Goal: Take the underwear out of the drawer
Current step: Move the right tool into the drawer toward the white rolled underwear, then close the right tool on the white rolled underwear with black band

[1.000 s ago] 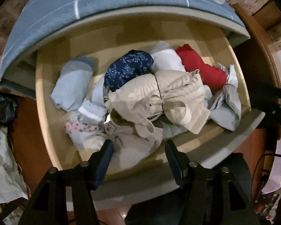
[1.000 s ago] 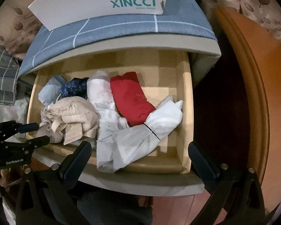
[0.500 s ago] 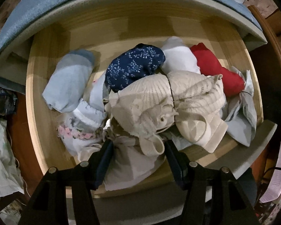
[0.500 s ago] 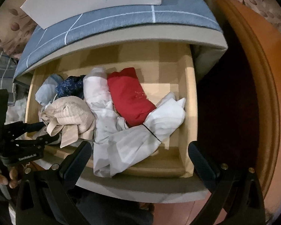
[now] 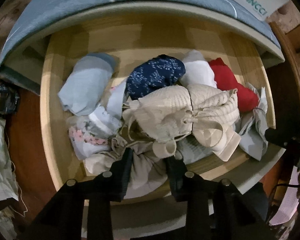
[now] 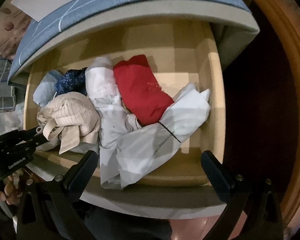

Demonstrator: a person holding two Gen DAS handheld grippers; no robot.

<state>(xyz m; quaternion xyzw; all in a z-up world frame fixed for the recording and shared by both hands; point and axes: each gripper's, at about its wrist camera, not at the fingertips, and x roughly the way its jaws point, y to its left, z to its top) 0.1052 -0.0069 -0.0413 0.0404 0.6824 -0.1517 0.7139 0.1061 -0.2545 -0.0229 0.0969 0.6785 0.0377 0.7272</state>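
The open wooden drawer (image 5: pixel 50 108) holds a heap of rolled underwear. My left gripper (image 5: pixel 149 163) points down at the drawer's front edge. Its jaws are closing, and a pale beige garment (image 5: pixel 144 172) is bunched between the pads. Behind it lie a cream ribbed bra (image 5: pixel 182 110), a navy patterned roll (image 5: pixel 154 76), a light blue roll (image 5: pixel 86 88), a white roll (image 5: pixel 198 72) and a red piece (image 5: pixel 228 84). My right gripper (image 6: pixel 150 170) hangs open over a pale grey garment (image 6: pixel 150 146) at the front right, not touching it. The left gripper (image 6: pixel 20 140) shows at the left of the right wrist view.
A mattress with a blue checked sheet (image 6: pixel 102 6) and a white box (image 5: pixel 270 2) overhang the drawer's back. A curved wooden bed frame (image 6: pixel 286 80) rises on the right. Crumpled cloth (image 5: pixel 0 160) lies on the floor to the left. A hand (image 6: pixel 6 192) holds the left tool.
The left gripper's jaws have drawn together around the beige garment at the drawer front. The right gripper has come down closer over the drawer and stays wide.
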